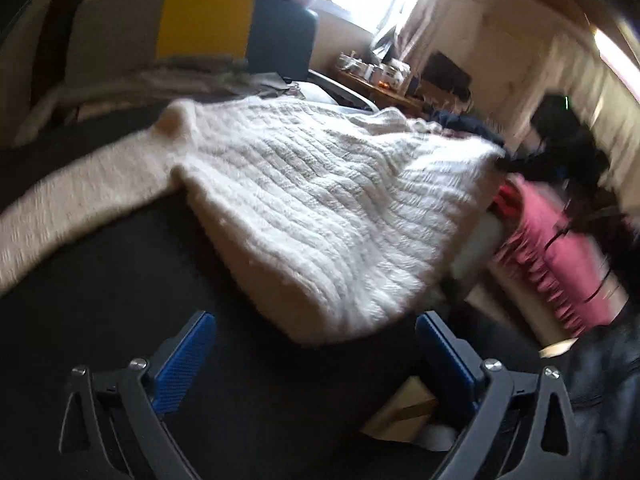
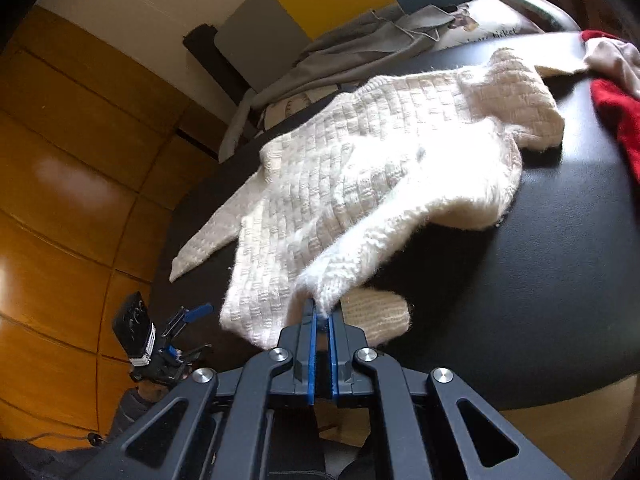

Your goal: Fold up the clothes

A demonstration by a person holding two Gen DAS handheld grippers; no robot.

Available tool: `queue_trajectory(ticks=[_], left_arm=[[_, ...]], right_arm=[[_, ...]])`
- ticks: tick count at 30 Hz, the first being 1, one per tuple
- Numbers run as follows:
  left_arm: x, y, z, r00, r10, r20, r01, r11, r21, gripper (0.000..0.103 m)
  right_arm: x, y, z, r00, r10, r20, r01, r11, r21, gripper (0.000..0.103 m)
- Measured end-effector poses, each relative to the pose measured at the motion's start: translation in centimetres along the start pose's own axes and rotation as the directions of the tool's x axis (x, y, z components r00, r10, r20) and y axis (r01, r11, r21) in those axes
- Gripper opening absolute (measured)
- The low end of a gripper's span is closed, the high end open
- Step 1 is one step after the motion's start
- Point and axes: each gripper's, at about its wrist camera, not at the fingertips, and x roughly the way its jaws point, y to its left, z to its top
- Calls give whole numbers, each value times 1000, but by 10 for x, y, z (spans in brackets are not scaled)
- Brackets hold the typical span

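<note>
A cream knitted sweater lies spread on a black table, one sleeve stretched out to the left. My left gripper hovers open just short of the sweater's near hem, nothing between its blue pads. In the right wrist view the same sweater is lifted at a near corner, and my right gripper is shut on that pinched fold. The left gripper shows there too, low at the table's left edge, open.
A red garment and a pale cloth lie at the table's far right. Grey clothing is heaped behind the sweater. A pink fringed cushion sits right of the table. Wooden floor lies to the left.
</note>
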Motion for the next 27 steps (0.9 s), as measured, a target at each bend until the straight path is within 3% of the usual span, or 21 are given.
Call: queue_trajectory(ticks=[1, 2, 3, 8, 10, 12, 14, 16, 18, 19, 21, 23, 24, 27], left_arm=[[6, -2, 2, 1000, -6, -9, 7, 1000, 27, 91], [13, -3, 5, 999, -14, -30, 15, 999, 42, 59], [23, -2, 7, 998, -18, -65, 21, 998, 51, 42], [43, 8, 15, 994, -43, -100, 45, 999, 25, 42], [45, 13, 16, 992, -62, -107, 64, 998, 12, 7], [48, 15, 17, 990, -78, -121, 78, 997, -8, 5], [45, 10, 20, 989, -77, -125, 77, 997, -4, 4], [36, 10, 26, 985, -128, -114, 123, 991, -44, 4], [25, 14, 36, 975, -206, -85, 196, 974, -111, 4], [19, 19, 42, 964, -259, -59, 247, 956, -160, 4], [9, 26, 53, 948, -317, -24, 306, 930, -202, 4], [1, 33, 63, 926, -377, 12, 368, 895, -252, 4], [-3, 34, 67, 916, -400, 26, 392, 880, -269, 4], [-14, 39, 79, 883, -464, 70, 459, 825, -329, 4]], right_arm=[[1, 1, 1, 1000, -13, -6, 13, 1000, 4, 5], [3, 1, 1, 1000, -25, -10, 25, 1000, 6, 5], [4, 1, 1, 999, -38, -12, 38, 999, 6, 5], [12, 2, 1, 994, -103, -22, 103, 995, 4, 5], [14, 5, 1, 992, -125, -35, 125, 992, -14, 6], [10, 13, 2, 977, -210, -33, 207, 975, -77, 10], [-2, 24, 4, 939, -344, 9, 341, 925, -169, 10], [-18, 46, 8, 862, -493, 116, 503, 807, -310, 10], [-22, 68, 15, 831, -521, 192, 549, 715, -433, 10], [-17, 75, 21, 831, -520, 195, 543, 687, -482, 10], [28, 65, 34, 858, -510, 60, 460, 709, -535, 8], [80, 47, 46, 857, -505, -105, 371, 744, -555, 6], [109, 34, 50, 836, -519, -181, 351, 757, -551, 6], [158, 4, 57, 785, -548, -290, 339, 771, -539, 5]])
